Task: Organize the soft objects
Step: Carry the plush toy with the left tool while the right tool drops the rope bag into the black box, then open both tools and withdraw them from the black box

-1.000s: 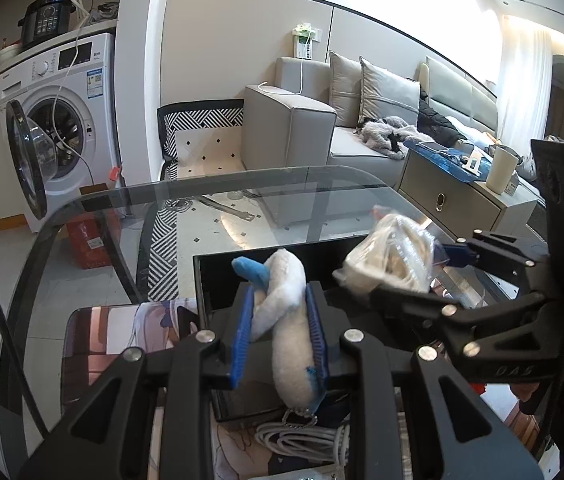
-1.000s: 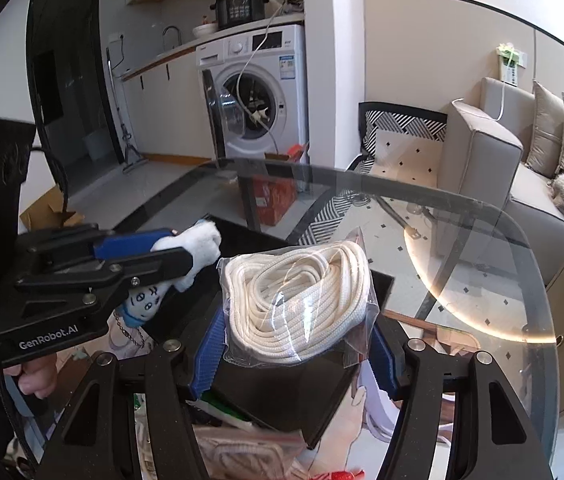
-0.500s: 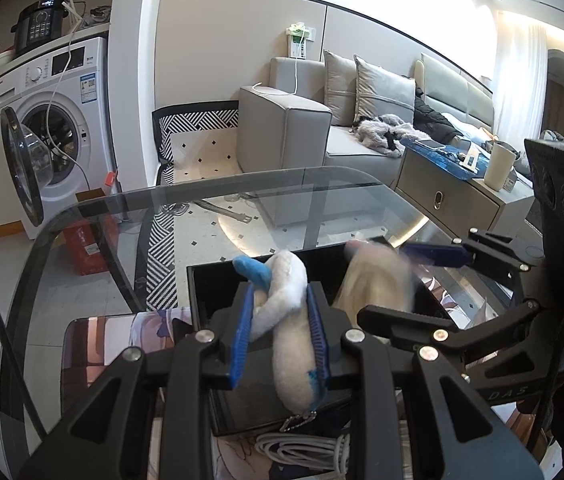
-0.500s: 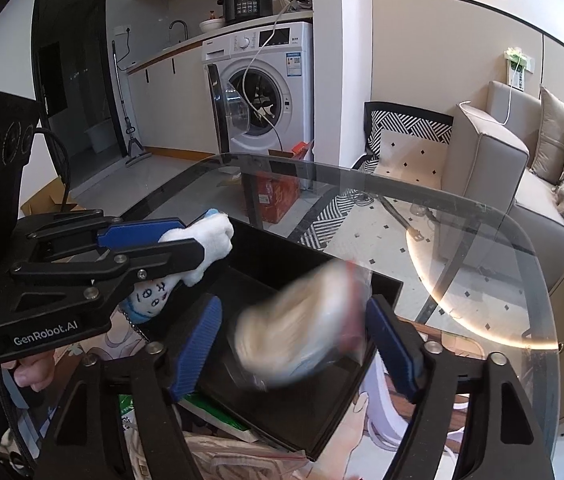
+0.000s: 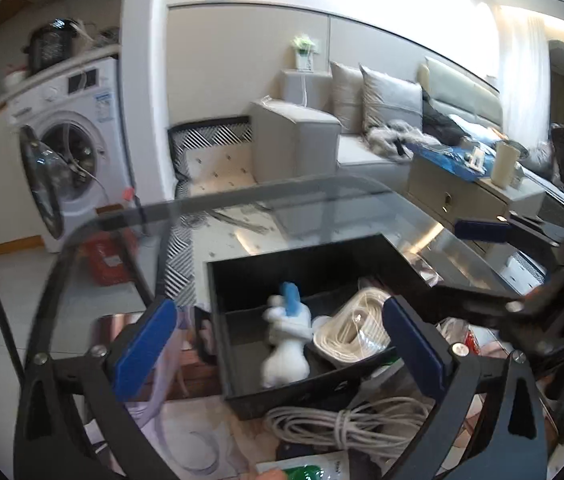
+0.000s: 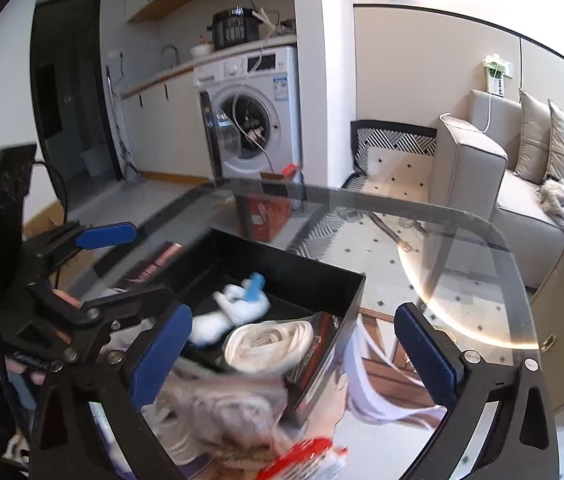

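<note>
A black open box (image 5: 298,250) stands on the glass table (image 5: 282,188). Inside it lie a white plush toy (image 5: 286,344) with a blue part and, to its right, a bagged coil of white rope (image 5: 356,332). My left gripper (image 5: 277,316) hovers above the box's near side, its jaws opening wide, nothing between the pads. The right gripper's blue pad (image 5: 482,226) shows at the right edge. In the right wrist view the plush toy (image 6: 233,308) and rope (image 6: 269,344) rest in the box (image 6: 294,254). My right gripper (image 6: 292,314) is likewise opening and holds nothing.
A grey cable bundle (image 5: 346,420) and a green-and-white packet (image 5: 306,472) lie in front of the box. A bagged beige item (image 6: 221,408) and a red-and-white packet (image 6: 302,460) sit near the right gripper. Beyond the table are a washing machine (image 5: 77,140) and a sofa (image 6: 474,160).
Both grippers went from shut to wide open. The plush toy and the bagged rope dropped out of them into the black box. Both grippers drew back a little.
</note>
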`<state>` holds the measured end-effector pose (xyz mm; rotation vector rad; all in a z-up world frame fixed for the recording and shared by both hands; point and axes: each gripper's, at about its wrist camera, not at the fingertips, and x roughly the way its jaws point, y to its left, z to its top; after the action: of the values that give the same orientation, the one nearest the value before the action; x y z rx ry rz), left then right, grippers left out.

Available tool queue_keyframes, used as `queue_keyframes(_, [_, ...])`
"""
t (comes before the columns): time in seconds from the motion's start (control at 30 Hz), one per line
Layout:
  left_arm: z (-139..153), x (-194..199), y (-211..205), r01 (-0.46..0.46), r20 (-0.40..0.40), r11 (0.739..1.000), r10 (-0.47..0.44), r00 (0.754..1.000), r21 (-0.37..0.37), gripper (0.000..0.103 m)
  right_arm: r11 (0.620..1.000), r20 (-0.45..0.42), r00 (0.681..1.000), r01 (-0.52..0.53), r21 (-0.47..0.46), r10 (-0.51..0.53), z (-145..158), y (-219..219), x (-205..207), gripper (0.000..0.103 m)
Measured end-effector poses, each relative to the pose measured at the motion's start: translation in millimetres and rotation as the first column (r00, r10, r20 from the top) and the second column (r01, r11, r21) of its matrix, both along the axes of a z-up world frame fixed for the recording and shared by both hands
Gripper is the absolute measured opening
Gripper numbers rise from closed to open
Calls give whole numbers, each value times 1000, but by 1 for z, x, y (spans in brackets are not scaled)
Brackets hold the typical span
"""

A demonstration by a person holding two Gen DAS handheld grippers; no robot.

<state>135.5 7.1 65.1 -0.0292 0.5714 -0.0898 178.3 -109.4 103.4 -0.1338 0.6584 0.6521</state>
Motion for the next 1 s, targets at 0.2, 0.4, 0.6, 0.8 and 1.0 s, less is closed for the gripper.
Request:
queue_keyframes(0.2, [1,-25,11,-27,-4,998,27,1000,-50,103,999,1,1000,20,32,-20,6,-24,-29,103])
queue_keyframes(0.4, [-2,-52,17,-58,-7,997,57,998,-56,103,998,4,998,56,35,-56,0,-39,-58,103])
queue_keyframes(0.6, [-7,-71,17,-79,-14,996,79,997,-39,103,996,-8,997,81,32,-81,-12,-48,-77,103])
queue_keyframes(0.8, [-19,-78,17,-97,-45,995,96,994,-24,103,994,-24,995,102,29,-101,-20,-54,-79,103])
queue_keyframes(1.0, [-31,-82,20,-119,-63,992,117,991,-30,103,994,-50,994,103,22,-102,-22,-54,-79,103])
